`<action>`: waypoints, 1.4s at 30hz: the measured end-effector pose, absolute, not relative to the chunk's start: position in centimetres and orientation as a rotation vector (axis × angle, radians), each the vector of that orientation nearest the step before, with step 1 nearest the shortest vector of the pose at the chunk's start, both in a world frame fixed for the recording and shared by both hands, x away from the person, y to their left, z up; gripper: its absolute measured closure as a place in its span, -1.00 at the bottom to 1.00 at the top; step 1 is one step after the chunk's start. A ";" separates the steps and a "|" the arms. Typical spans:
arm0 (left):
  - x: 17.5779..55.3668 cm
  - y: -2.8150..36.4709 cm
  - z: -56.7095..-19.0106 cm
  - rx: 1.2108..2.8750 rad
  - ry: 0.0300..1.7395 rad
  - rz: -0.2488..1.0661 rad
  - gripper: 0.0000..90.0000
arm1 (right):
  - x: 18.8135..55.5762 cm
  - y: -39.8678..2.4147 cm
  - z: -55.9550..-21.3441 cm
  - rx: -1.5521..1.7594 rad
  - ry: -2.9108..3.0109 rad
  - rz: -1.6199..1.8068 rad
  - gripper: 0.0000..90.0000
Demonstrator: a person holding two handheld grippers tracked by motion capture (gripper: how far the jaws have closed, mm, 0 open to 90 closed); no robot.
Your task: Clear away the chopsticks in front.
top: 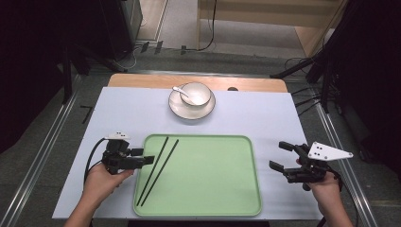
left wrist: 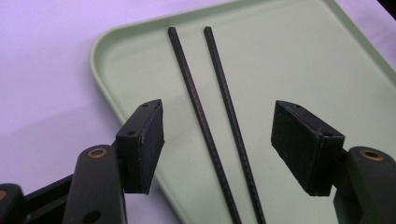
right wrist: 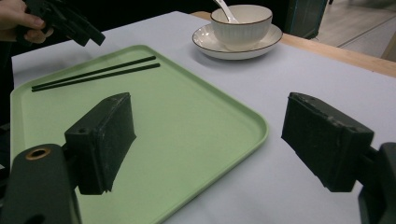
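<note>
Left gripper (left wrist: 217, 149): spread, empty, above the two black chopsticks (left wrist: 210, 126) on the left of the green plastic tray (left wrist: 299, 60).
Your move: lift clear without nudging them.

Two black chopsticks on the green tray

The chopsticks (top: 158, 168) are thin, straight, black sticks with faintly ridged shafts (left wrist: 219, 121), lying flat and loose on the left part of the pale green tray (top: 213, 189). They lie close beside each other, nearly parallel and not touching, slanting from the tray's near-left corner toward its far edge, the gap between them widening slightly at the far ends.
</note>
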State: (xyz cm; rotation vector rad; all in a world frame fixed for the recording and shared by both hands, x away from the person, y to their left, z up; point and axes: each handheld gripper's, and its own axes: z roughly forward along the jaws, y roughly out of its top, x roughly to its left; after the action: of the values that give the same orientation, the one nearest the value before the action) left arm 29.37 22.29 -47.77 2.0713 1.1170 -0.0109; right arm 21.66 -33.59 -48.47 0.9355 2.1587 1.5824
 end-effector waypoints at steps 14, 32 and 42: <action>27.9 27.8 -46.4 2.027 0.869 0.229 -0.37 | 21.6 -33.9 -48.5 0.943 2.146 1.589 -0.61; 26.6 31.6 -46.3 1.976 0.786 0.345 -0.43 | 21.6 -33.9 -48.4 0.937 2.138 1.605 -0.61; 26.7 31.3 -46.3 1.986 0.798 0.334 -0.44 | 21.6 -34.0 -48.4 0.938 2.137 1.603 -0.61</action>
State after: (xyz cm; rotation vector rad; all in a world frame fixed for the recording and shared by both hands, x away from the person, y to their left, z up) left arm 26.67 31.28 -46.27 1.9864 0.7983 0.3340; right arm 21.56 -33.98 -48.41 0.9383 2.1375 1.6033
